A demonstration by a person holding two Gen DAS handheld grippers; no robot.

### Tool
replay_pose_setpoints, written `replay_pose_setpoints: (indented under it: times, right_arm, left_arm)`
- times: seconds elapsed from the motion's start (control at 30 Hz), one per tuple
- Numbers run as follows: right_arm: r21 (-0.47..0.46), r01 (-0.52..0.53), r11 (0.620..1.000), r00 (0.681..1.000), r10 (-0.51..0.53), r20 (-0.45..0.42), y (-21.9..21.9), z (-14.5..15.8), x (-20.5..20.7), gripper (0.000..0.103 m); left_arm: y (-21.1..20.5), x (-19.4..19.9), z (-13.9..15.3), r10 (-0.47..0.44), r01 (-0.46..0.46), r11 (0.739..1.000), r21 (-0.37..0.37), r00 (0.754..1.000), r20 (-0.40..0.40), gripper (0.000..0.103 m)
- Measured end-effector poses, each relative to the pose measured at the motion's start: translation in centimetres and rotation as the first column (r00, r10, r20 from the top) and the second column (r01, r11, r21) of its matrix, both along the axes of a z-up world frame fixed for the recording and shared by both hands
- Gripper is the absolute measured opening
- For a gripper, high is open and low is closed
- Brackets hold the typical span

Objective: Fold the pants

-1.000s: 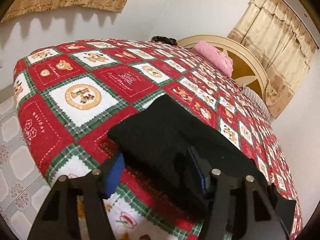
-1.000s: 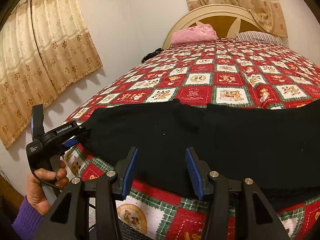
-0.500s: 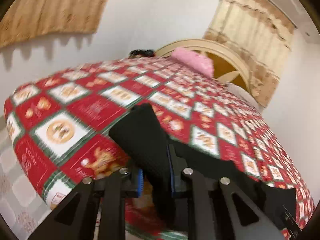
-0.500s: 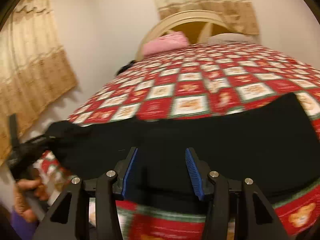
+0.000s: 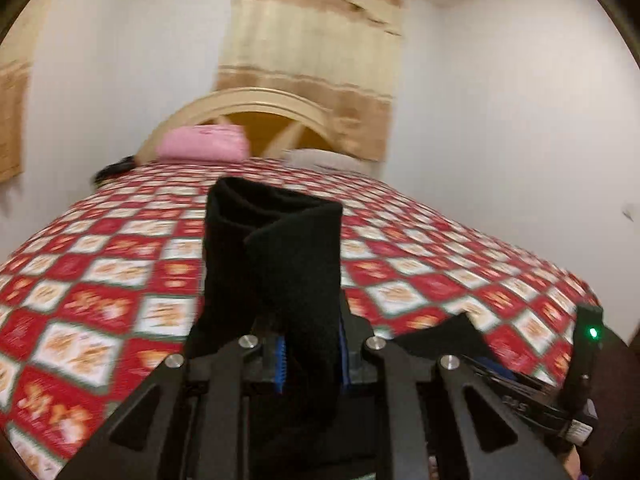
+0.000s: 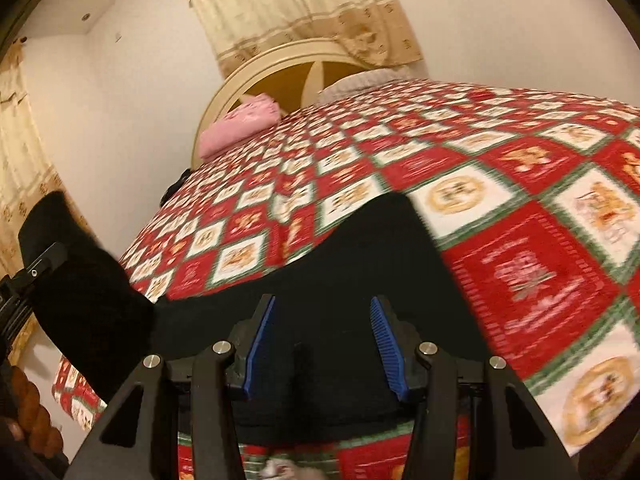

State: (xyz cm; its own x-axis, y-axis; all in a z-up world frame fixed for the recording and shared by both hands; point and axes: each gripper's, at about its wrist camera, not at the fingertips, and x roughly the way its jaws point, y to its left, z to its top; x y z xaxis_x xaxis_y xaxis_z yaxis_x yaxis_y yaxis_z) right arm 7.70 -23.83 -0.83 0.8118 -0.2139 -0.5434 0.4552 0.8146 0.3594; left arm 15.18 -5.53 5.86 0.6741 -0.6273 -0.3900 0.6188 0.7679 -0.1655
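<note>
So the whole thing right now comes down to how the black pants [image 6: 352,264] run between the two grippers. They're stretched out sideways across the near edge of the bed [image 6: 532,280], on the red and green checked quilt, with the long axis going roughly left to right in front of the person. The left gripper [image 5: 310,354] has its jaws pinched down narrow on one end of the pants [image 5: 276,248], and that end is lifted off the quilt, standing up in a bunched, twisted column right in front of its camera. In the right wrist view that same raised end shows at the far left with the left gripper [image 6: 28,280] clamped on it, well apart from the right gripper [image 6: 322,340]. The right gripper sits about half open, blue pads on either side of the dark cloth but not pressing on it as far as the frames show, so it isn't holding anything; the fabric lies just under and ahead of its fingers. Judging by that, the left hand is the one that carries the fold, and the free end has to travel along the long axis toward the right side, where the other end lies flat. The right gripper looks best placed to pin or catch the cloth there. Motion blur makes the exact hem hard to pick out.
</note>
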Motion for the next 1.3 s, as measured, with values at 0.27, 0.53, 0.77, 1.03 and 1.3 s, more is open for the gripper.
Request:
replay_pose_setpoints:
  times: [0.27, 0.53, 0.77, 1.03, 1.3]
  right_arm:
    - [0.025, 0.044, 0.999, 0.999, -0.044, 0.005, -2.0, -0.1, -1.1, 0.051]
    - [0.005, 0.037, 0.999, 0.999, -0.037, -0.013, -1.7, -0.4, -0.8, 0.051]
    - [0.023, 0.006, 1.0, 0.999, -0.006, -0.033, -2.3, -0.5, -0.7, 0.051]
    - [-0.021, -0.01, 1.0, 0.998, 0.009, -0.065, -1.6, -0.6, -0.7, 0.051]
    - [-0.004, -0.038, 0.999, 0.997, 0.038, -0.072, -1.9, -0.5, -0.9, 0.052]
  left_arm:
    - [-7.7, -3.6, -3.7, -0.193, 0.192, 0.972, 0.138, 0.981, -0.007, 0.02]
    - [-10.9, -4.2, -6.1, -0.204, 0.215, 0.938, 0.27, 0.976, -0.069, 0.02]
    - [-13.2, -4.6, -7.8, -0.173, 0.198, 0.9, 0.387, 0.98, -0.099, 0.021]
    - [-13.5, -5.1, -8.0, -0.158, 0.178, 0.896, 0.407, 0.984, -0.084, 0.021]
    - [-13.5, -4.6, -8.2, -0.133, 0.18, 0.891, 0.416, 0.981, -0.14, 0.034]
